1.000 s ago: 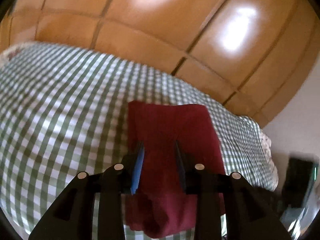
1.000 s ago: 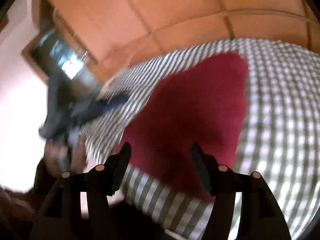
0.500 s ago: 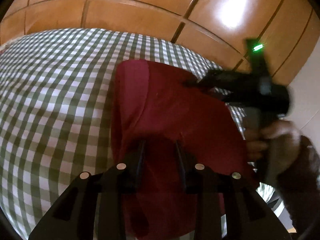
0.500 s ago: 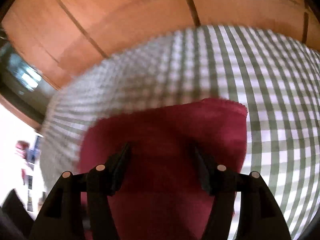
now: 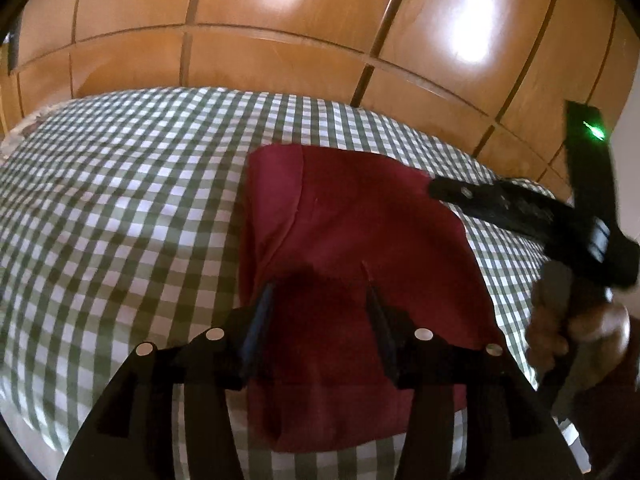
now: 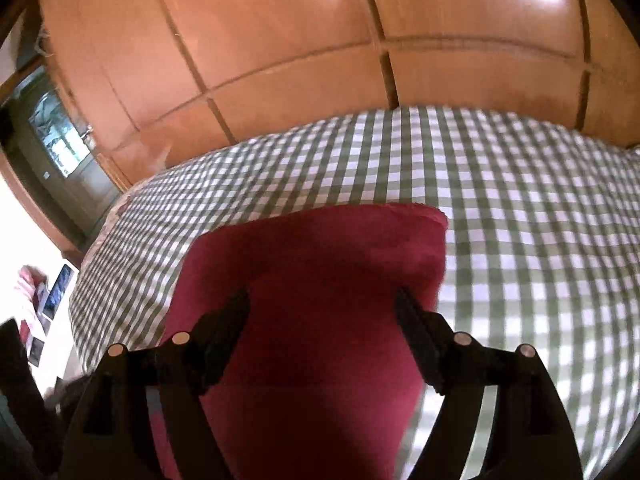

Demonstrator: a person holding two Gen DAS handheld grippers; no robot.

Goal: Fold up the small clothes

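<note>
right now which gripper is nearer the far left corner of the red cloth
Left. The left gripper hovers over the red cloth near its left side; the right gripper reaches in over the far right edge.

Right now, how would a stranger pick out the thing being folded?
Find the green-and-white checked bed cover in front of the wooden wardrobe doors. On it lies a dark red cloth, the only plain, solid-coloured item there.
</note>
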